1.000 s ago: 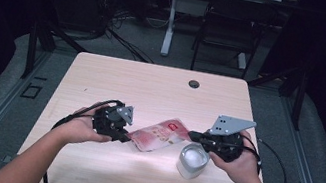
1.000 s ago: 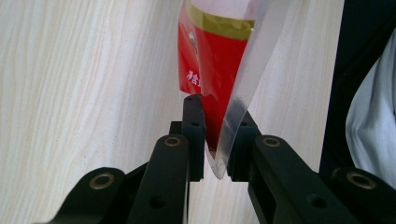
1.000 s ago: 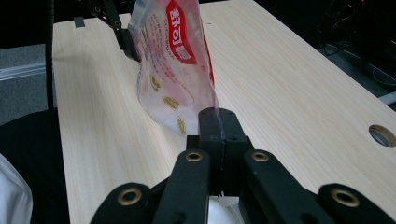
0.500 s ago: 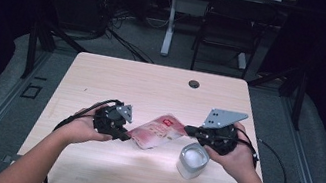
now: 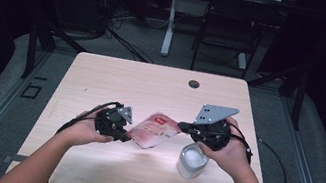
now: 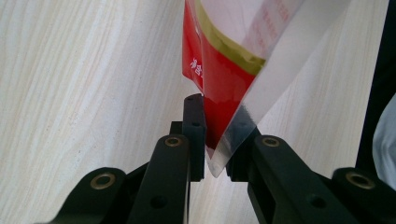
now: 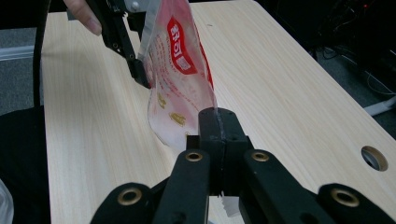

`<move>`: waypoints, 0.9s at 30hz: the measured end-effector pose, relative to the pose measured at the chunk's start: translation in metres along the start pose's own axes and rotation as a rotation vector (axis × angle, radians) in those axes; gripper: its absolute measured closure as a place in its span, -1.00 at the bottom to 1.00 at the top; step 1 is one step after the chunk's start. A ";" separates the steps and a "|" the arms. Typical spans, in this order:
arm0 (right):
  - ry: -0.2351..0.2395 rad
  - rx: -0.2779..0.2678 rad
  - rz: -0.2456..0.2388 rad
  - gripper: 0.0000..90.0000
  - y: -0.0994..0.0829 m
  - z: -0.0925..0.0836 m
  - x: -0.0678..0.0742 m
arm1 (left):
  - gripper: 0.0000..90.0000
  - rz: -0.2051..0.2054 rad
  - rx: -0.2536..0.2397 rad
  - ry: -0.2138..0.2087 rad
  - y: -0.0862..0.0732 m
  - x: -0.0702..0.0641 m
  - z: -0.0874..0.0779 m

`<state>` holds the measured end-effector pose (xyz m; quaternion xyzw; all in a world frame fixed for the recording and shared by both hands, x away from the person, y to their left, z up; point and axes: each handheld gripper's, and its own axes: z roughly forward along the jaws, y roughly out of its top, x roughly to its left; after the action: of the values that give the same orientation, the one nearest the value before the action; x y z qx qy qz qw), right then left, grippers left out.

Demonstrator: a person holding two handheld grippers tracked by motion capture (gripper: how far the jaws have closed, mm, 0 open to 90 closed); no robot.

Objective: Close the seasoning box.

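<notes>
A red and white plastic pouch (image 5: 155,130) hangs just above the light wooden table (image 5: 151,89), stretched between my two grippers. My left gripper (image 5: 125,137) is shut on the pouch's left corner; in the left gripper view the clear seam of the pouch (image 6: 229,93) is pinched at my left gripper (image 6: 215,140). My right gripper (image 5: 181,125) is shut on the opposite edge; in the right gripper view my right gripper (image 7: 217,133) clamps the pouch (image 7: 180,79) by its thin rim, and the left gripper (image 7: 137,74) holds the far corner.
A small clear cup (image 5: 192,161) stands on the table under my right hand. A round cable hole (image 5: 194,84) sits near the table's far edge. Beyond the table are a dark chair (image 5: 227,32) and cables on the floor.
My right gripper has moved left and slightly up with the pouch edge, so the pouch now stands more bunched and raised between the grippers. The left hand has barely shifted.
</notes>
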<state>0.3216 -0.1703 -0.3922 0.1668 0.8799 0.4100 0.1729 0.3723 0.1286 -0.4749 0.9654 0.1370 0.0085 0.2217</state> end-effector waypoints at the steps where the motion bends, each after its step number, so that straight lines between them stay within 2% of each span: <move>1: 0.000 -0.003 0.001 1.00 0.001 0.001 0.000 | 0.81 -0.003 0.000 0.001 0.000 0.000 0.000; 12: 0.001 0.002 0.006 1.00 0.004 0.007 -0.002 | 0.81 -0.023 0.002 0.010 -0.004 0.005 0.003; 27: -0.009 0.041 -0.016 1.00 0.004 0.023 -0.001 | 0.79 -0.072 0.000 0.001 -0.011 0.012 0.025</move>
<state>0.3335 -0.1529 -0.4031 0.1654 0.8886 0.3896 0.1767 0.3828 0.1307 -0.5026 0.9598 0.1719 0.0011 0.2219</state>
